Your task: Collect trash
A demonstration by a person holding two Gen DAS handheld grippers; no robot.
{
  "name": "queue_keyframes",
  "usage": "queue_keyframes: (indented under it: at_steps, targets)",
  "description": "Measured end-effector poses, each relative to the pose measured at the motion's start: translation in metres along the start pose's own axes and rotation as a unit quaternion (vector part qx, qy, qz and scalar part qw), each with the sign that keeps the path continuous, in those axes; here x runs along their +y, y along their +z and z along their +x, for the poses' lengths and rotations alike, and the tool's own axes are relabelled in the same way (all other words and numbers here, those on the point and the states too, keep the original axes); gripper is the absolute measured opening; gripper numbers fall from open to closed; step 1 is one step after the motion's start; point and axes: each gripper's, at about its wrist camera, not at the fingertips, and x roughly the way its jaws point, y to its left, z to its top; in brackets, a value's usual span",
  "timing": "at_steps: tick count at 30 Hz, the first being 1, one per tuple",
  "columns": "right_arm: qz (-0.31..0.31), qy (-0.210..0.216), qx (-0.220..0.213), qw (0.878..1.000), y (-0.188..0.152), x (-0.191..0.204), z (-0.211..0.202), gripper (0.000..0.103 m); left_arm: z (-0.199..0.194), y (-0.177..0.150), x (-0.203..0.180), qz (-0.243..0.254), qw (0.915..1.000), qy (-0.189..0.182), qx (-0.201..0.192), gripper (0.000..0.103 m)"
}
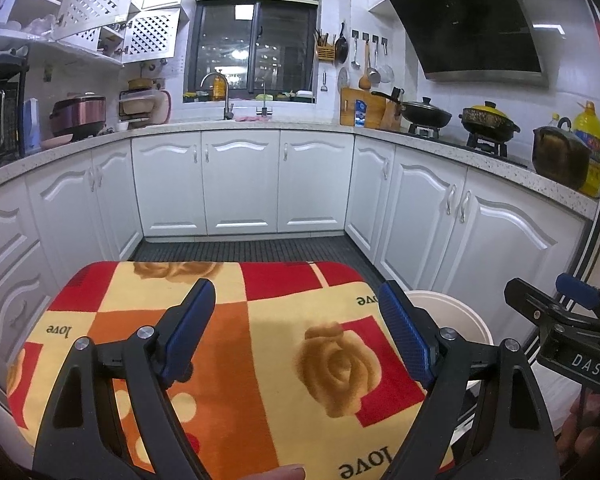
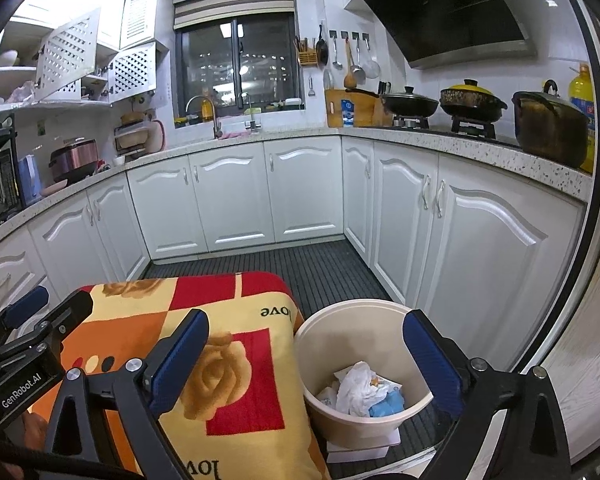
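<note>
A cream waste bin [image 2: 354,424] stands on the floor right of a table covered with a red, orange and yellow rose-print cloth [image 2: 228,384]. Crumpled white paper [image 2: 354,388] and blue and white wrappers [image 2: 388,404] lie inside the bin. My right gripper [image 2: 306,360] is open and empty, its fingers spread above the bin and the cloth's right edge. My left gripper [image 1: 296,332] is open and empty above the cloth [image 1: 260,360]. The bin's rim [image 1: 460,308] shows at the right of the left wrist view. I see no trash on the cloth.
White cabinets [image 1: 240,184] and a speckled counter run around the room. A stove with pots [image 2: 472,104] is on the right, a sink [image 2: 220,128] under the window. The floor is dark slatted matting [image 2: 300,268]. Each gripper shows in the other's view [image 1: 572,332] [image 2: 24,344].
</note>
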Motion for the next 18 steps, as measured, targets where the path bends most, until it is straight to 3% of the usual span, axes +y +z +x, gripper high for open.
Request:
queue_keyframes:
  at_steps: [18]
  targets:
    - [-0.009,0.000,0.002,1.000,-0.0005,0.0048,0.0006,0.097,-0.0010,0.0002,-0.0022,0.001,1.0000,0.005,-0.006,0.084]
